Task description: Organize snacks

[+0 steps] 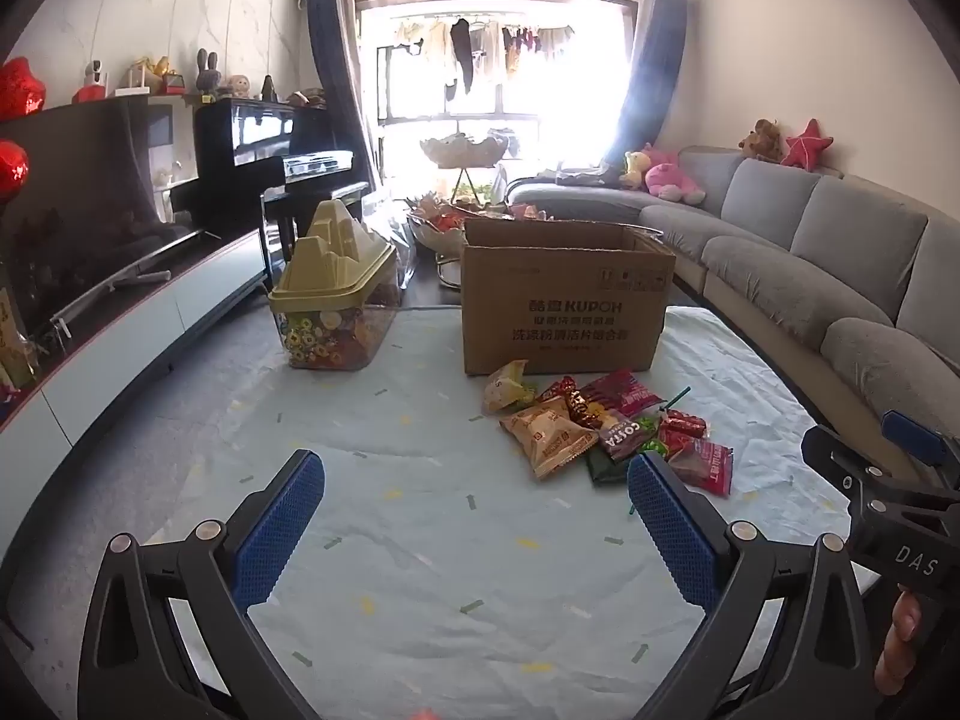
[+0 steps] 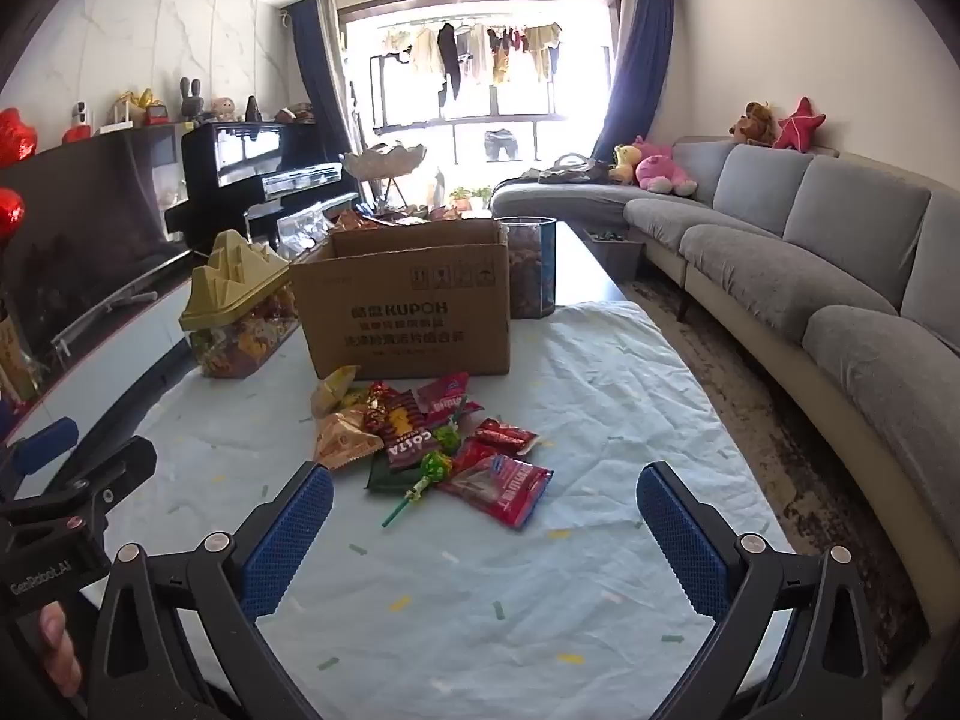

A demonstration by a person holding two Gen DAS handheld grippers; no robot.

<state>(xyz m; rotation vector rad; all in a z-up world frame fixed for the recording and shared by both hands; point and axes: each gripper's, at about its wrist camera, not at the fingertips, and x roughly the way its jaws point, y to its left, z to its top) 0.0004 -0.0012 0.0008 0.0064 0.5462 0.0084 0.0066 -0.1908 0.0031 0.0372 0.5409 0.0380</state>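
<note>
My left gripper [image 1: 477,516] and right gripper [image 2: 485,525] have black arms and blue dimpled pads [image 2: 288,546]. The tablecloth [image 2: 600,420] is pale blue, flecked with small green, yellow and white dashes. On it, red, maroon, orange and green snack packets [image 2: 420,438] lie near the plain brown cardboard box [image 2: 408,312] with dark print. Far left, the clear container [image 1: 336,330] has an olive-yellow lid. The sofa [image 2: 840,252] on the right is grey.

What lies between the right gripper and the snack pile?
Only bare tablecloth separates the open right gripper from the snack pile, seen in the right wrist view.
</note>
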